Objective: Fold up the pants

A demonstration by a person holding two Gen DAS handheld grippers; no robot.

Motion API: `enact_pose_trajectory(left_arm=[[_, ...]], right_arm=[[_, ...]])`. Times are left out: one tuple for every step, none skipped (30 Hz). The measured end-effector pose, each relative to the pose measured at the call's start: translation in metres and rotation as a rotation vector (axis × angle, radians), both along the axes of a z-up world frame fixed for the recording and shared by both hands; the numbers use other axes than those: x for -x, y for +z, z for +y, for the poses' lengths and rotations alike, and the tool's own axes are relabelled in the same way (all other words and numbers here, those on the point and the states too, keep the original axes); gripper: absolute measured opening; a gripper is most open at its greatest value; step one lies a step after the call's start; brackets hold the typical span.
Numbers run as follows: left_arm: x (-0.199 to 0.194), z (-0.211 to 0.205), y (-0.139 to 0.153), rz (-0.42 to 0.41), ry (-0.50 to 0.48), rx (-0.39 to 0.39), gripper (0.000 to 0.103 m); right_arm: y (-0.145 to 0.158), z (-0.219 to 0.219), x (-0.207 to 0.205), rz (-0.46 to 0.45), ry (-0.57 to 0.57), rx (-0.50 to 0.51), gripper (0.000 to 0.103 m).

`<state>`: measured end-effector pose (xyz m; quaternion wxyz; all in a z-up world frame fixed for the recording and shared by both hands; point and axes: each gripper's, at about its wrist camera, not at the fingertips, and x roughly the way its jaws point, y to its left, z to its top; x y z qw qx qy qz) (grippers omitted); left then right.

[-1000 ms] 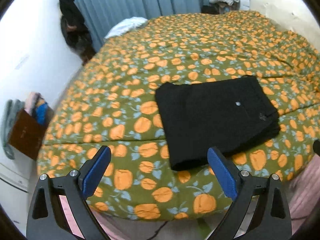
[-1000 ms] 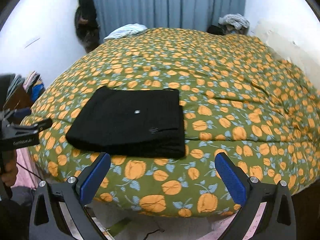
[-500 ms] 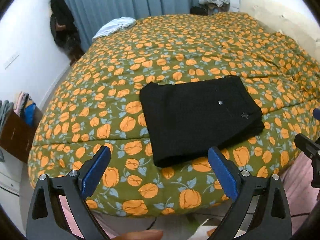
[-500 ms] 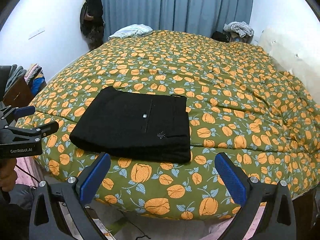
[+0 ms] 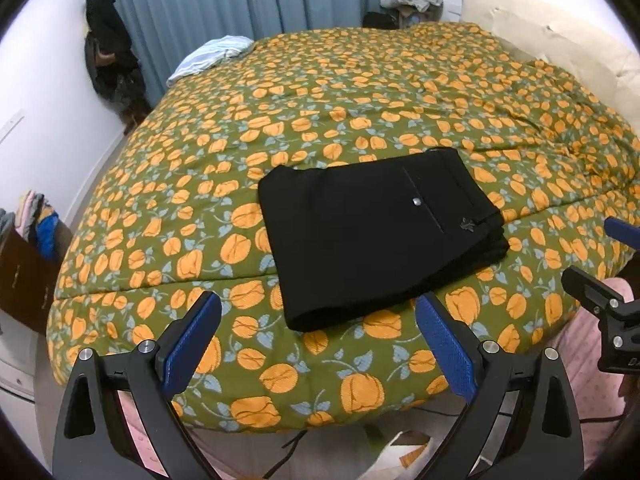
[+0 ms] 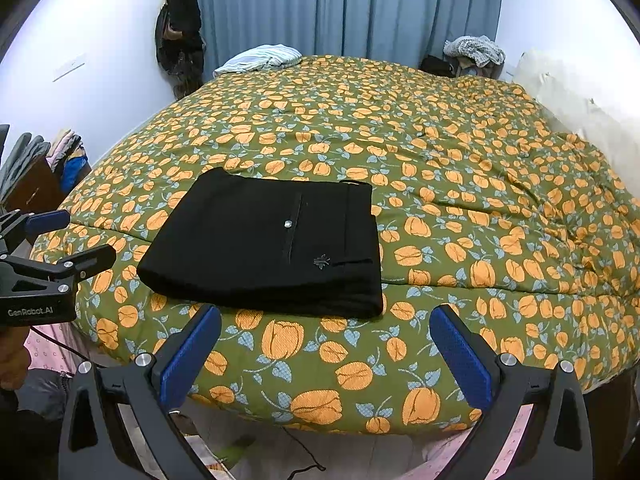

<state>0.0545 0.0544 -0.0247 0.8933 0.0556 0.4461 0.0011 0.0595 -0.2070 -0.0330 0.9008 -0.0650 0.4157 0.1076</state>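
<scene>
The black pants (image 5: pixel 380 236) lie folded into a thick, neat rectangle on the orange-flowered bedspread (image 5: pixel 360 100), close to the near edge of the bed, with a small silver button (image 5: pixel 417 201) and a pocket seam facing up. The left gripper (image 5: pixel 318 344) hangs off the near edge of the bed, jaws spread wide with nothing between them, blue pads (image 5: pixel 192 344) short of the fabric and clear of it. In the right wrist view the right gripper (image 6: pixel 326 354) sits just as wide apart and empty, with the pants (image 6: pixel 268 244) ahead and a little left of centre, the stacked layers showing along the near edge. The left gripper (image 6: pixel 44 256) pokes in from the left of that view, level with the bedspread (image 6: pixel 460 184) edge. Blue curtains (image 6: pixel 348 4) close off the back wall and a pale bundle of cloth (image 6: pixel 260 58) rests at the far corner of the bed
</scene>
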Motion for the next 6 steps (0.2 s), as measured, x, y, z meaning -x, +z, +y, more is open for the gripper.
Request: enact_pose_trajectory(left_arm=[[0.0005, 0.0000, -0.0005, 0.002, -0.002, 0.007, 0.098], [0.0011, 0.0001, -0.0008, 0.004, -0.002, 0.013, 0.098], [0.0022, -0.0001, -0.0007, 0.001, -0.001, 0.018, 0.098], [0.0026, 0.0000, -0.0006, -0.001, 0.001, 0.018, 0.098], [0.0035, -0.0004, -0.0001, -0.006, 0.004, 0.013, 0.098], [0.0042, -0.0008, 0.0004, -0.010, 0.006, 0.006, 0.098]], right_arm=[[-0.0002, -0.0002, 0.0003, 0.000, -0.001, -0.002, 0.103], [-0.0002, -0.0003, 0.0005, 0.000, -0.001, -0.004, 0.103], [-0.0003, -0.0005, 0.0007, -0.001, -0.001, -0.003, 0.103], [-0.0002, -0.0006, 0.0008, -0.002, -0.001, -0.004, 0.103], [-0.0003, -0.0007, 0.0012, -0.003, -0.002, -0.004, 0.103], [-0.0001, -0.0008, 0.0015, -0.005, -0.003, -0.006, 0.103]])
